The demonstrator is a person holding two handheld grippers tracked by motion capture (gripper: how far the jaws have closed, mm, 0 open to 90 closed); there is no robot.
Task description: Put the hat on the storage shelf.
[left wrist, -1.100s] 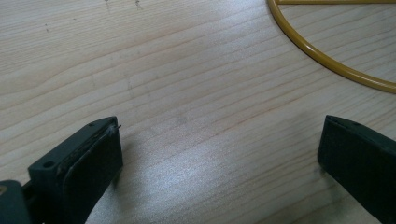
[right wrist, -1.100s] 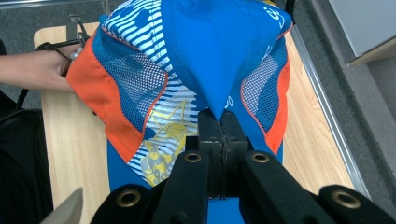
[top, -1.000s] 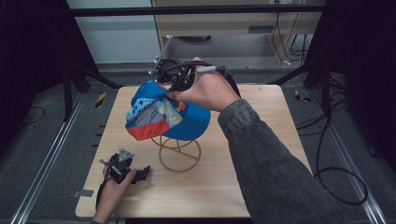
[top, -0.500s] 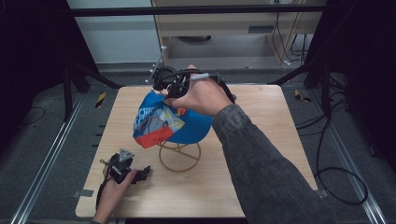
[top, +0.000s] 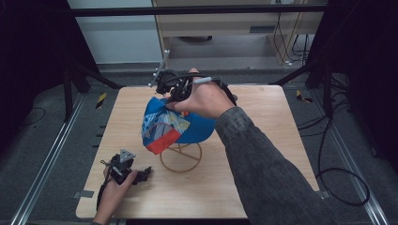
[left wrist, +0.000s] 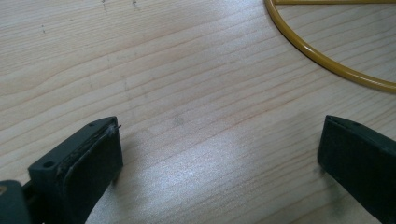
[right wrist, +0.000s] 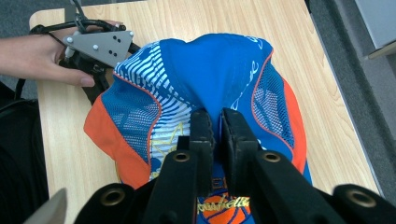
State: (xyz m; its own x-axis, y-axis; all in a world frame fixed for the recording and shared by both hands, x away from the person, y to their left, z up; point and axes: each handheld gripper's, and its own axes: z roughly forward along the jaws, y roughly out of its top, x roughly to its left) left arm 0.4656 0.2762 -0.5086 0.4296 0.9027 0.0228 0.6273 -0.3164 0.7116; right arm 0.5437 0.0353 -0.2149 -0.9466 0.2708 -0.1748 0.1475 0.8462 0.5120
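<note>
A blue cap [top: 180,124] with orange and white panels sits draped over a yellow wire stand [top: 180,159] in the middle of the table. My right gripper [top: 173,99] comes down on the cap's crown from the far side. In the right gripper view, the jaws [right wrist: 215,116] pinch a fold of the cap [right wrist: 210,70]; they have just been opening slightly, with the fabric still between them. My left gripper [top: 143,172] rests low on the table at the front left, open, with bare wood between its fingers [left wrist: 219,144]. The stand's ring [left wrist: 317,56] lies just ahead of it.
The wooden table [top: 263,154] has free room to the right of the stand and along its far edge. The right forearm crosses the table's right front. Dark frame posts and cables stand around the table on the floor.
The right hand has carried the cap a little rightward and down over the wire stand. The left hand and its gripper have kept still.
</note>
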